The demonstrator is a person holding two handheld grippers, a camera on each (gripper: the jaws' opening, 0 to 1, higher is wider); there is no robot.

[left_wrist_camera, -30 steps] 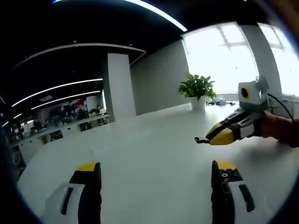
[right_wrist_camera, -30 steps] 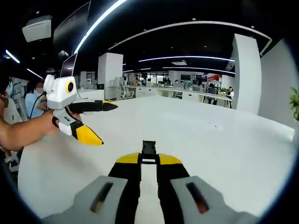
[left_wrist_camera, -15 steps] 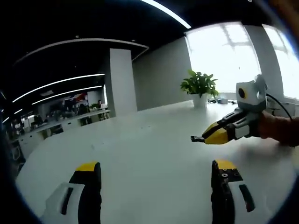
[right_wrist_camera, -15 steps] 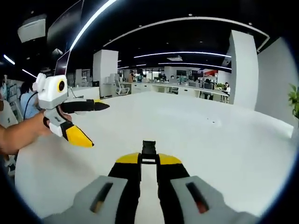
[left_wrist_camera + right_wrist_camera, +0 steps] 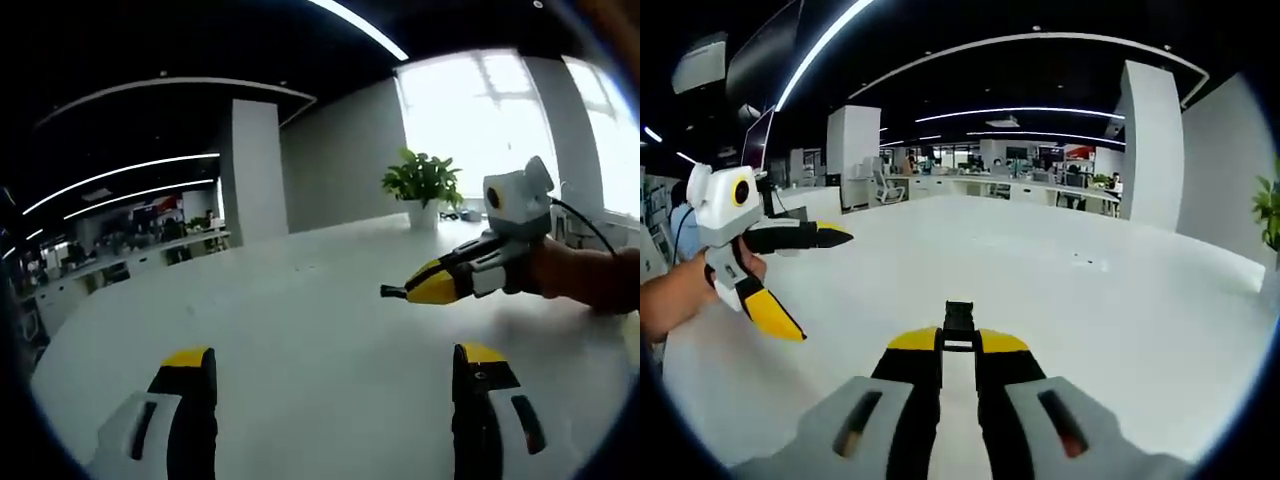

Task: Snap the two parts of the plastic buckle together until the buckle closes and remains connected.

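My right gripper (image 5: 959, 342) is shut on a small black buckle part (image 5: 959, 318), which sticks out past its yellow tips above the white table (image 5: 1090, 310). In the left gripper view that same gripper (image 5: 400, 291) comes in from the right, held by a hand (image 5: 585, 280), with the black part (image 5: 388, 292) at its tip. Near the bottom of that view, my left gripper (image 5: 335, 358) stands wide open with nothing between its fingers. From the right gripper view it (image 5: 825, 287) hangs at the left, jaws spread, with a hand (image 5: 680, 290) holding it.
The large white table (image 5: 300, 320) stretches under both grippers. A potted plant (image 5: 422, 185) stands at its far edge by bright windows. A white column (image 5: 253, 170) and office desks with people lie beyond the table.
In the left gripper view the right gripper with its black part has come further left, toward the middle. In the right gripper view the left gripper has drifted left and lower.
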